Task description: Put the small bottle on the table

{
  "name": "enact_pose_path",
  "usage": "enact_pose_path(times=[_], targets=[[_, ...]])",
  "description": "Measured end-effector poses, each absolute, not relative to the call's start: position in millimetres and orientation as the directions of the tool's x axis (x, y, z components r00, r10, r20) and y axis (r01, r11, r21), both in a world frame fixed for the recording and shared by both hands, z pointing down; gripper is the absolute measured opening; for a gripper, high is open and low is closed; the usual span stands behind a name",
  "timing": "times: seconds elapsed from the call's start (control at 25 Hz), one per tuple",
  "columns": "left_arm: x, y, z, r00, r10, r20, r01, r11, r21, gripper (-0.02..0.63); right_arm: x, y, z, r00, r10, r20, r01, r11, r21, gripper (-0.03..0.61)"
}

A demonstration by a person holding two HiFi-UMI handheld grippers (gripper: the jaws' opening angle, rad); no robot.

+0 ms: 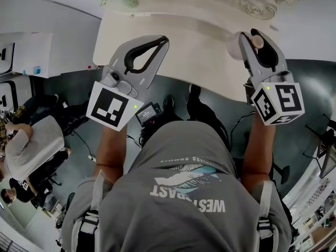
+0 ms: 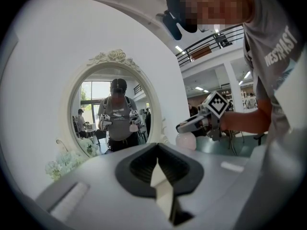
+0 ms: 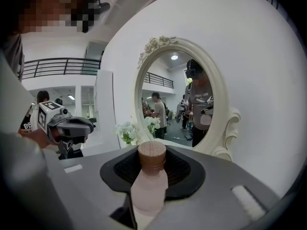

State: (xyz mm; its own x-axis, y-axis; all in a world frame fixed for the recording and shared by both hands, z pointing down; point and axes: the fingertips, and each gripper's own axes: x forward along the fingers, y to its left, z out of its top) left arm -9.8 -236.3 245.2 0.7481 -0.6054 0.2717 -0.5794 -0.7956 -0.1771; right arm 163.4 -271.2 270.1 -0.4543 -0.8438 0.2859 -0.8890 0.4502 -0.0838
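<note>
I am holding my right hand-held gripper point(image 1: 251, 37) out over the right end of the cream surface point(image 1: 184, 30), close to its front edge. Its jaws are standing partly apart and pressing on the small bottle point(image 3: 149, 186), gripping it around the upper part. The brown ribbed cap point(image 3: 152, 155) is sticking up between the black pads, and the pale pink body is hanging below them. The bottle is hovering over the right part of the surface. I cannot tell whether its base is touching the top.

I am holding my left hand-held gripper point(image 1: 164, 40) over the front edge of the surface toward its left end, well apart from the right one. Its jaws are meeting at the tips, so the pads are forming a closed loop with nothing in it. Only the pale surface is showing through the gap behind the tips.

An oval mirror point(image 3: 177, 95) in a carved white frame is standing at the back edge of the surface and is reflecting me with both hand-held grippers raised. A bunch of white flowers point(image 3: 128, 131) is sitting near the back left corner. The marker cubes point(image 1: 111, 106) are facing up toward my head.
</note>
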Motion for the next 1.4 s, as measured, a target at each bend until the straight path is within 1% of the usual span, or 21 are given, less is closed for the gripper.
enact_pose_path(times=[0.4, 1.4], targets=[[-4, -250, 269, 0.741, -0.600, 0.302, -0.583, -0.798, -0.153, 0.005, 171, -294, 303, -0.446, -0.838, 0.314, -0.893, 0.439, -0.098, 0.130], [2, -307, 363, 0.742, -0.547, 0.389, -0.567, -0.821, -0.073, 0.005, 188, -374, 425, -0.396, -0.831, 0.392, -0.917, 0.382, -0.115, 0.132]])
